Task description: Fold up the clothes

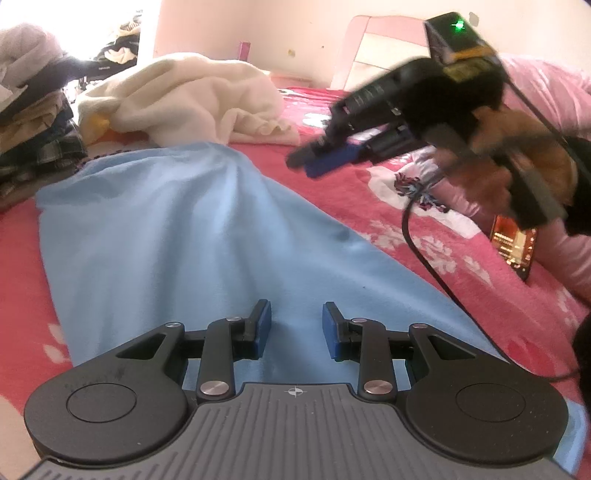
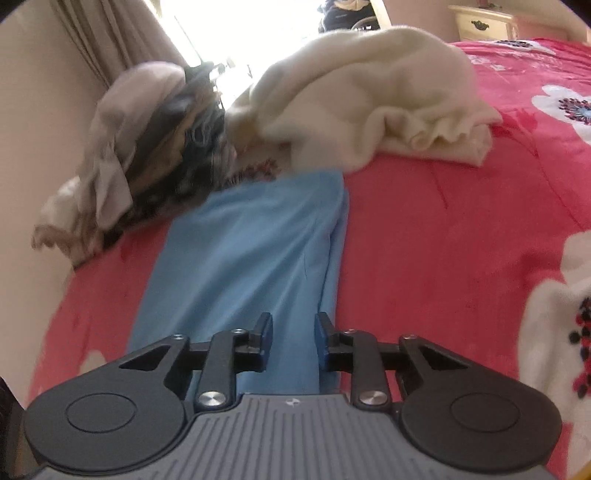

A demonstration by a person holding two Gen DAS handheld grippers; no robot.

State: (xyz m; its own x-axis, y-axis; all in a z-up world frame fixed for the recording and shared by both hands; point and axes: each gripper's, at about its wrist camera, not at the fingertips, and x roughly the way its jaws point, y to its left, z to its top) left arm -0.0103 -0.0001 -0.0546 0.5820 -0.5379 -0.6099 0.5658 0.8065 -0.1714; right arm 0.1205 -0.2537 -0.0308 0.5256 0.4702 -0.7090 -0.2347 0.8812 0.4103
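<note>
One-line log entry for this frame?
phase: fold | blue garment: flat on bed | left tongs: open, over it | right tongs: open, empty

Home bedroom: floral bedspread (image 2: pixel 461 240), curtain (image 2: pixel 110 40), nightstand (image 2: pixel 480 22).

No words, brands or numbers can be read. The phone (image 1: pixel 512 248) screen shows rows too blurred to make out

Each black two-finger gripper, the left gripper (image 1: pixel 296 328) and the right gripper (image 2: pixel 293 339), carries blue-padded fingers (image 1: pixel 263 325), silver screws, round black side discs and a ribbed grey plate behind the fingers.
</note>
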